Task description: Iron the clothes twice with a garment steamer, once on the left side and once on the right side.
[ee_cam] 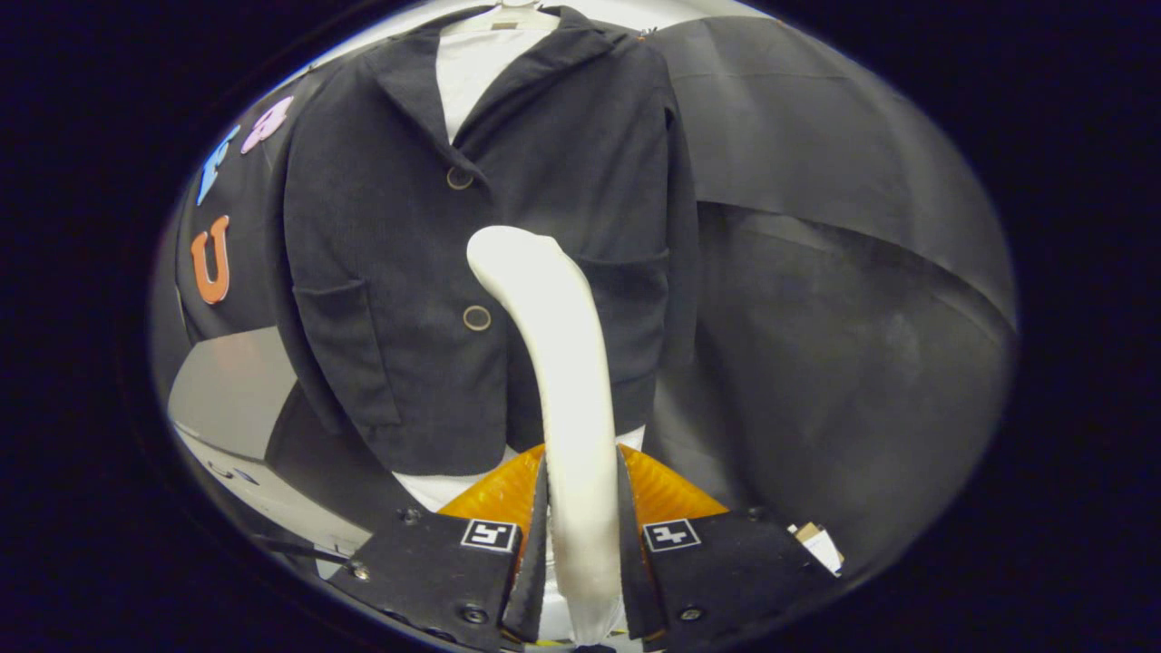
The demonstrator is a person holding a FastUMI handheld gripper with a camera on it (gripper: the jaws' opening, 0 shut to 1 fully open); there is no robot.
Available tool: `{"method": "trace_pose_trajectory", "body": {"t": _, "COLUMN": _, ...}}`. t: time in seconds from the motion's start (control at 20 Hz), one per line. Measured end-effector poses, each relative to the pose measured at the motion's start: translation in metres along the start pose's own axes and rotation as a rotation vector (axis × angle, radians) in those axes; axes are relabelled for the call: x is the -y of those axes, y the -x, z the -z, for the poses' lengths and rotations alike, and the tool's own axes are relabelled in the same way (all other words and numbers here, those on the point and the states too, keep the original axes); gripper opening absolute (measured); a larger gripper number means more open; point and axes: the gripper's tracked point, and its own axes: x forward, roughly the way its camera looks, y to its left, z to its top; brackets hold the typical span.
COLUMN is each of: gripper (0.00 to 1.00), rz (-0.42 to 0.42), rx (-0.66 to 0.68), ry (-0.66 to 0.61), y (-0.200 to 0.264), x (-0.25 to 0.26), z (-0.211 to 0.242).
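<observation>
The gripper (582, 508) clamps the garment steamer (558, 363) by its smooth, rigid handle, its head poised before the soft, limp hanging jacket (390, 227), right of the lower button (476, 317).

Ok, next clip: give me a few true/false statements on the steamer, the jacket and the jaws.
1. The gripper is shut on the steamer, one jaw on each side of its white body. True.
2. The jacket lies flat on a table. False: it hangs on a hanger, upright, beyond the jaws.
3. The steamer's head is up in front of the jacket's middle, near the lower button. True.
4. The jacket is white. False: it is dark, with a white garment showing at the collar opening.
5. The jacket has two buttons showing down its front. True.
</observation>
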Motion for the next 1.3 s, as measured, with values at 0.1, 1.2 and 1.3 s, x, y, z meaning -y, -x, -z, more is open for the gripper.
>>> {"method": "trace_pose_trajectory", "body": {"t": 0.1, "gripper": 0.37, "rz": 0.002, "rx": -0.013, "ry": 0.001, "y": -0.003, "x": 0.002, "z": 0.008}}
{"method": "trace_pose_trajectory", "body": {"t": 1.2, "gripper": 0.38, "rz": -0.022, "rx": -0.156, "ry": -0.038, "y": -0.028, "x": 0.001, "z": 0.088}}
{"method": "trace_pose_trajectory", "body": {"t": 1.3, "gripper": 0.37, "rz": -0.029, "rx": -0.155, "ry": -0.049, "y": -0.029, "x": 0.001, "z": 0.090}}
